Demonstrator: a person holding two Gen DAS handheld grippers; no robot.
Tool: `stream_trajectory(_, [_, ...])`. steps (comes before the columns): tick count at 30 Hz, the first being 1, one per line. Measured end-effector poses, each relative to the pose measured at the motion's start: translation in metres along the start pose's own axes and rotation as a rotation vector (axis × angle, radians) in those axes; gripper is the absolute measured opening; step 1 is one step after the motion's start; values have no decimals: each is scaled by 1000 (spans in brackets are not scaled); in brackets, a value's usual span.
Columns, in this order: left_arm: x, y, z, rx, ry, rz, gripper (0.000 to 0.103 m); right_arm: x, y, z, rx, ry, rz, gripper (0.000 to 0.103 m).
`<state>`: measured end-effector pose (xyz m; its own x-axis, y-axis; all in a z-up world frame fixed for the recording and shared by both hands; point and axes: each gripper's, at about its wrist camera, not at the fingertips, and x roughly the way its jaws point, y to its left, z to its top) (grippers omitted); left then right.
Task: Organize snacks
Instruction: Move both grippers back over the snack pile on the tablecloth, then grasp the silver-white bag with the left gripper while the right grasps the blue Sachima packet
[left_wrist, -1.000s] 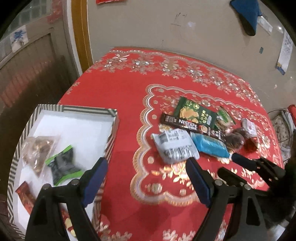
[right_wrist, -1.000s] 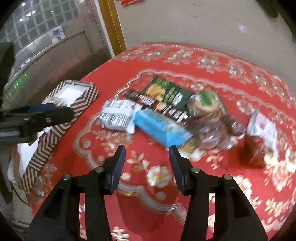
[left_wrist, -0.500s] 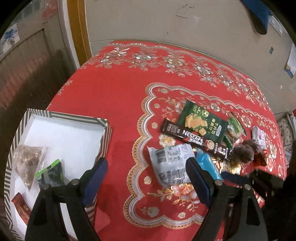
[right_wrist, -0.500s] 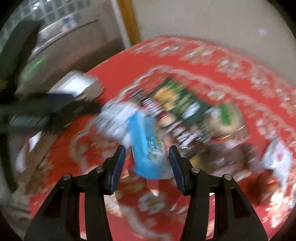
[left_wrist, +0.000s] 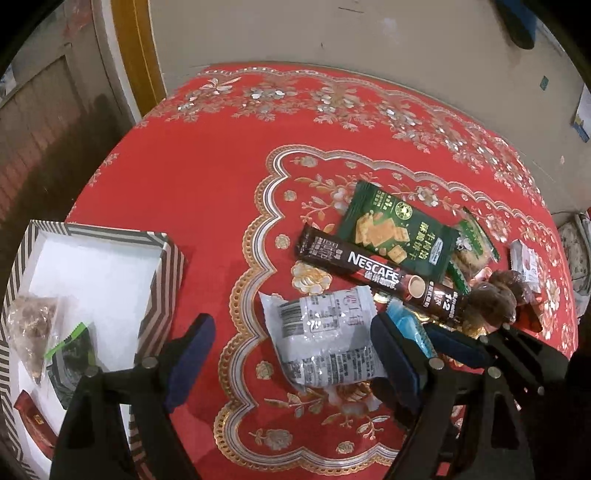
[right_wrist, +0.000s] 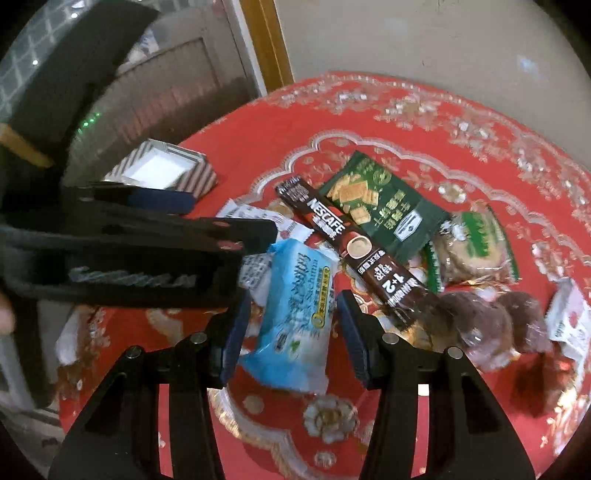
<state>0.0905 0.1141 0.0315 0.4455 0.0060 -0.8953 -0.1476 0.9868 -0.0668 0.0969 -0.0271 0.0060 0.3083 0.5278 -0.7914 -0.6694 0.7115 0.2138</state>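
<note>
A pile of snacks lies on the red tablecloth (left_wrist: 207, 177). My left gripper (left_wrist: 291, 354) is open, its jaws standing either side of a grey-white packet (left_wrist: 325, 339). My right gripper (right_wrist: 291, 332) is open with its jaws around a blue packet (right_wrist: 295, 314), which also shows in the left wrist view (left_wrist: 410, 325). Behind lie a Nescafe stick (left_wrist: 380, 275), a green cracker bag (left_wrist: 395, 229), a green-edged biscuit pack (right_wrist: 472, 247) and brown wrapped sweets (right_wrist: 491, 321). The left gripper's body (right_wrist: 147, 254) crosses the right wrist view and hides part of the grey-white packet.
A striped box (left_wrist: 168, 266) with a white floor stands at the left table edge and holds a clear bag (left_wrist: 29, 332), a dark green-edged packet (left_wrist: 72, 358) and a red packet (left_wrist: 35, 421). A small white and red packet (left_wrist: 524, 258) lies far right. A wall stands behind the table.
Both grippers have moved forward and down toward the pile. The right gripper's jaws now stand around the blue packet; the left gripper's jaws now flank the grey-white packet.
</note>
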Motion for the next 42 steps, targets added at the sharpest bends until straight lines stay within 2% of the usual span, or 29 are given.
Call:
stream_trajectory(2, [0, 0, 0, 2, -2, 5, 88, 0, -3, 0, 10, 6, 11, 44])
stream_trajectory(3, [1, 0, 0, -1, 0, 3, 88, 0, -5, -1, 9, 8, 7, 39])
stream_trajectory(9, [2, -6, -1, 4, 5, -3, 88, -7, -8, -11, -13, 22, 9, 34])
stream_trajectory(12, [2, -10, -2, 15, 9, -6, 88, -20, -8, -24, -46, 47, -43, 34])
stream_trajectory(18, [9, -20, -3, 20, 22, -10, 88, -47, -21, -55, -13, 49, -127, 34])
stream_trajectory(22, [14, -31, -7, 46, 30, 4, 88, -52, -21, -61, 7, 29, -141, 34])
stream_trajectory(30, [21, -31, -7, 58, 46, 21, 87, -41, -15, -53, -5, 4, -171, 35])
stream_trajectory(34, [21, -32, -11, 84, 26, 32, 87, -45, -19, -55, 23, -16, -145, 35])
stream_trajectory(35, [19, -32, -12, 84, 20, 31, 86, -45, -18, -56, 22, -18, -142, 35])
stream_trajectory(37, [17, -32, -14, 89, 3, 30, 76, -47, -15, -59, 13, -21, -149, 35])
stream_trajectory(39, [12, -33, -17, 107, -2, 23, 59, -48, -11, -62, 7, -21, -158, 34])
stream_trajectory(42, [7, -35, -23, 133, 3, 21, 56, -50, -7, -68, 21, -30, -155, 33])
